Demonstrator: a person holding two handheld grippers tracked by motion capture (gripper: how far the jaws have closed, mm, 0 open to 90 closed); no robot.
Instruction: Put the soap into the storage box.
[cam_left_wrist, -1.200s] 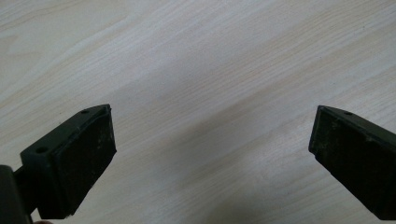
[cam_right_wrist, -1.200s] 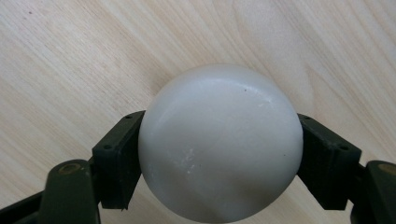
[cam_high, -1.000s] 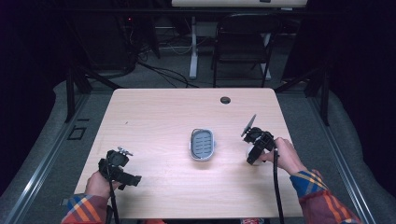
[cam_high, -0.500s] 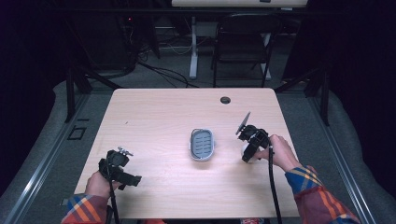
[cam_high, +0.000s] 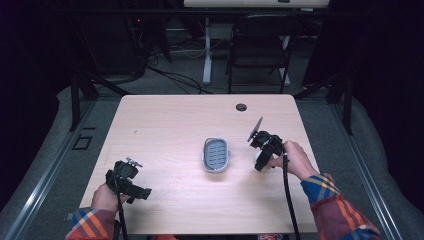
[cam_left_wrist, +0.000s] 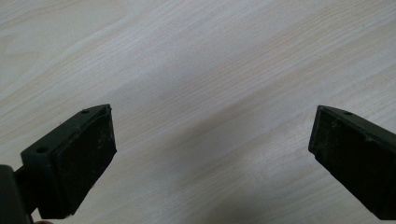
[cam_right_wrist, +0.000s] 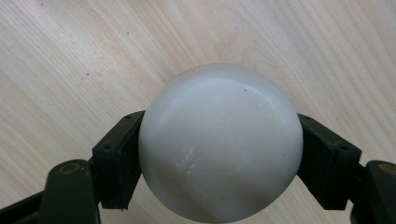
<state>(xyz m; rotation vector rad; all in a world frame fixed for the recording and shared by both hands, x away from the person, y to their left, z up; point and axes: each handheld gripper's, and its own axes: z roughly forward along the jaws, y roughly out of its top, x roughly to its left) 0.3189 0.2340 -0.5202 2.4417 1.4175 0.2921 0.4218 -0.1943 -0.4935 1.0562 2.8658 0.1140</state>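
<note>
White ball (cam_right_wrist: 219, 144) is clamped between the jaws of the right gripper (cam_high: 263, 150), held near the table's (cam_high: 165, 120) right edge, just right of a grey slotted dish (cam_high: 216, 154) at mid-table; its surface is smooth, matte, faintly scuffed. Left gripper (cam_left_wrist: 210, 140), by the front-left corner, is spread wide and empty, and is judged the farther hand

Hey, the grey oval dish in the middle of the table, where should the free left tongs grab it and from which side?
Probably by the raised rim of the oval dish, pinching across its narrow width. It lies flat with its long axis running away from the person, so the open left tongs would come from above on the dish's left, one jaw over each long edge.
</note>
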